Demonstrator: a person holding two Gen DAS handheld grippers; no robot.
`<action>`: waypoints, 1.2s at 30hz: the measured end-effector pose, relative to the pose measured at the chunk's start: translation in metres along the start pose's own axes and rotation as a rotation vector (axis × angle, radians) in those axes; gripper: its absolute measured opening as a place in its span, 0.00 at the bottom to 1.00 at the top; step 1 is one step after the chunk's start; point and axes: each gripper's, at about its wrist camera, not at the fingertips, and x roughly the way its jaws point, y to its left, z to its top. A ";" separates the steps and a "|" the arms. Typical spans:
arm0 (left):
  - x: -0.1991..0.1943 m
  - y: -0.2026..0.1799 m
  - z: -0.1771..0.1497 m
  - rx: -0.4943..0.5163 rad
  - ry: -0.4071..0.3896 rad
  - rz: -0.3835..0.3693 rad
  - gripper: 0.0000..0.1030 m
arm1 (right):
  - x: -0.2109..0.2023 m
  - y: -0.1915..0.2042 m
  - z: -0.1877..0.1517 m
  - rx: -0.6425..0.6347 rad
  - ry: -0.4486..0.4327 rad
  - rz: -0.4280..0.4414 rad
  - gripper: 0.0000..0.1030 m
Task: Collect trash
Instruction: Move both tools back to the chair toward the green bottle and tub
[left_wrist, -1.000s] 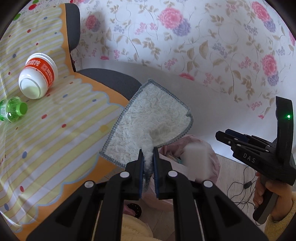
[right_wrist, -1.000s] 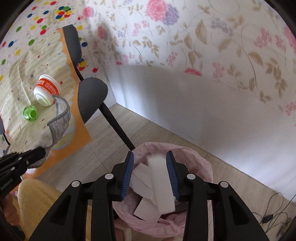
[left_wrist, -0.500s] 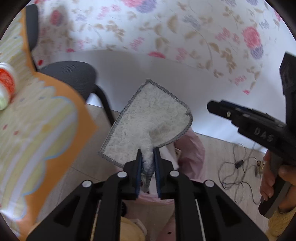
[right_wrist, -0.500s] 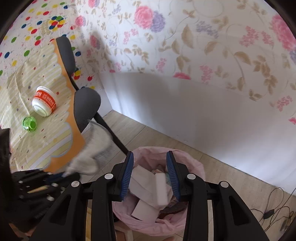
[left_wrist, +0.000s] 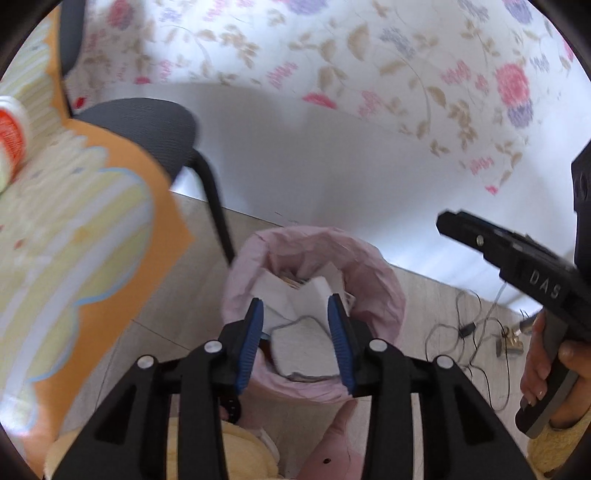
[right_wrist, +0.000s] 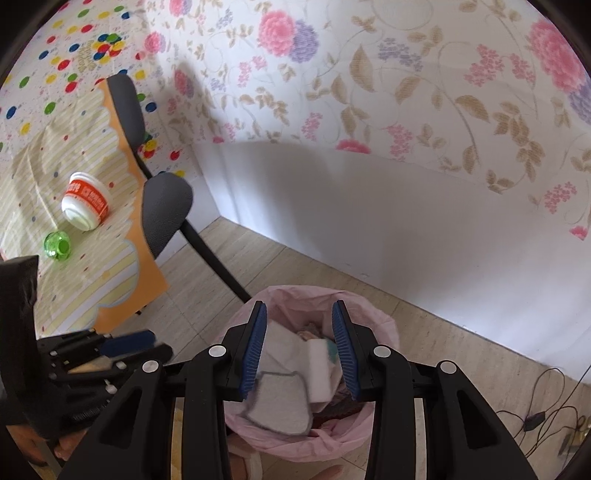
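Note:
A bin lined with a pink bag (left_wrist: 373, 269) (right_wrist: 384, 328) stands on the floor by the wall. A white cloth with a grey edge (left_wrist: 303, 347) (right_wrist: 280, 402) lies inside it on white paper scraps (right_wrist: 319, 369). My left gripper (left_wrist: 295, 332) is open and empty, right above the bin. My right gripper (right_wrist: 298, 343) is open and empty, also above the bin. A white jar with a red label (right_wrist: 85, 201) and a green bottle (right_wrist: 58, 246) lie on the striped tablecloth (right_wrist: 66, 280).
A grey chair (right_wrist: 164, 206) with black legs stands between the table and the bin. Black cables (right_wrist: 543, 417) lie on the wood floor to the right. The floral wall is close behind the bin. The right gripper's body (left_wrist: 524, 273) shows in the left wrist view.
My left gripper moved over the bin and opened. The cloth it held has dropped into the pink bag. The right gripper stayed open above the bin.

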 end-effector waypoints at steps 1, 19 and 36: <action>-0.008 0.005 -0.001 -0.015 -0.017 0.012 0.34 | 0.000 0.005 0.000 -0.008 0.002 0.007 0.38; -0.108 0.092 -0.029 -0.216 -0.163 0.257 0.39 | -0.002 0.125 0.020 -0.218 0.014 0.224 0.38; -0.167 0.222 -0.024 -0.430 -0.215 0.509 0.48 | 0.048 0.258 0.093 -0.459 -0.009 0.343 0.46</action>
